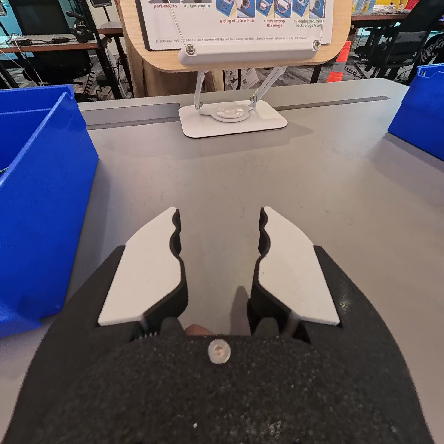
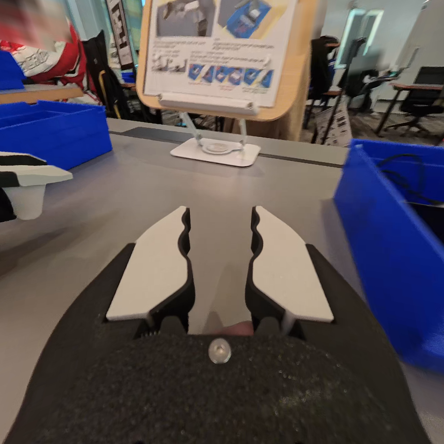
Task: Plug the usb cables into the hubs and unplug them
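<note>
My left gripper (image 1: 219, 211) is open and empty above the grey table (image 1: 240, 173); only bare tabletop lies between its fingers. My right gripper (image 2: 220, 210) is also open and empty over the table (image 2: 168, 192). The left gripper shows from the side at the left edge of the right wrist view (image 2: 36, 175). A blue bin (image 2: 394, 240) at the right holds a black cable (image 2: 408, 173). No hub shows in either view. The right wrist view is blurred.
A second blue bin (image 1: 40, 197) stands at the left, also in the right wrist view (image 2: 52, 134). The right bin's corner shows in the left wrist view (image 1: 422, 113). A wooden stand with an instruction sheet (image 1: 235, 31) sits on a white base (image 1: 233, 120) at the back middle.
</note>
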